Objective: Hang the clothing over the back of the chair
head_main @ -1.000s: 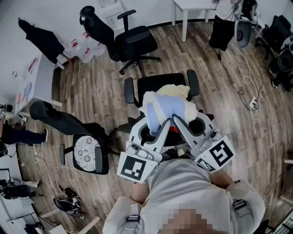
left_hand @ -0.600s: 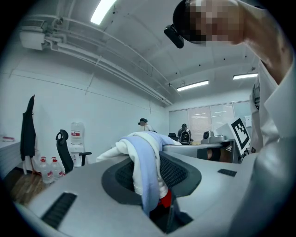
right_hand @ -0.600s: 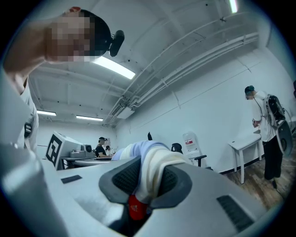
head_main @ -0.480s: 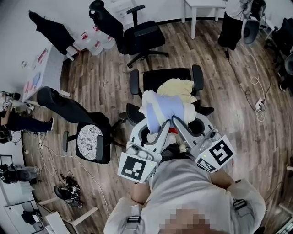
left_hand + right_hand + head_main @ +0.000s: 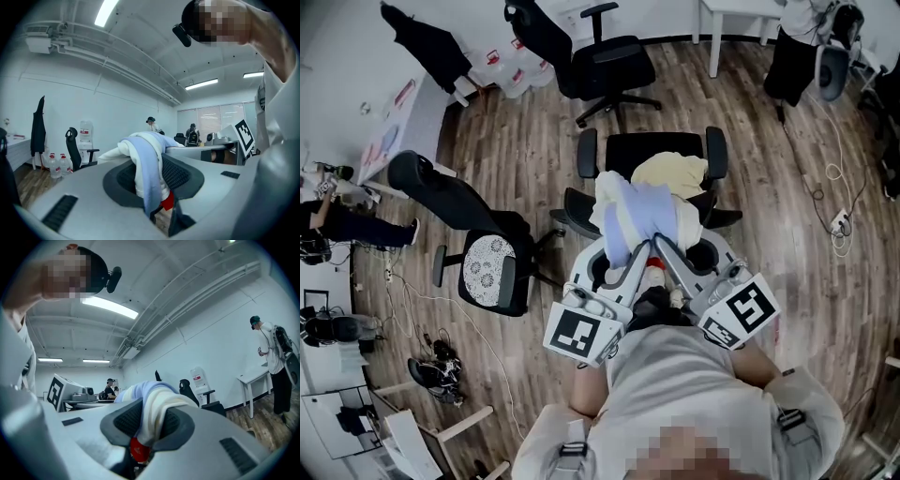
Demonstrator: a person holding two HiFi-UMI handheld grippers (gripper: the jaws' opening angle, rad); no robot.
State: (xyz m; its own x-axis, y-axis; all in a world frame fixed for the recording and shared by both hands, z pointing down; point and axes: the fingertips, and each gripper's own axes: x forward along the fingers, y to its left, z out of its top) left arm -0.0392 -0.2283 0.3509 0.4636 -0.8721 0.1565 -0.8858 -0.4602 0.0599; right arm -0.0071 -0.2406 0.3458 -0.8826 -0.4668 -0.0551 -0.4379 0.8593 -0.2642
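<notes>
A bundled garment (image 5: 639,217), pale blue and white with a cream-yellow part, hangs between both grippers just above a black office chair (image 5: 649,155). My left gripper (image 5: 630,258) is shut on a blue and white fold of the garment (image 5: 147,173), which fills the space between its pads. My right gripper (image 5: 661,248) is shut on a white and blue fold of the garment (image 5: 154,416). The two grippers sit side by side, tips almost touching, over the near edge of the chair's seat. The chair's backrest is hidden under the cloth.
A second black chair (image 5: 464,234) with a patterned white seat cushion stands to the left. A third black chair (image 5: 591,61) stands farther back. A white table (image 5: 741,14) is at top right, cables (image 5: 834,202) run along the right floor, and water bottles (image 5: 55,165) line the wall.
The chair and the floor have slid down and right in the head view, so both grippers with the garment have come closer over the chair. Both grips are unchanged.
</notes>
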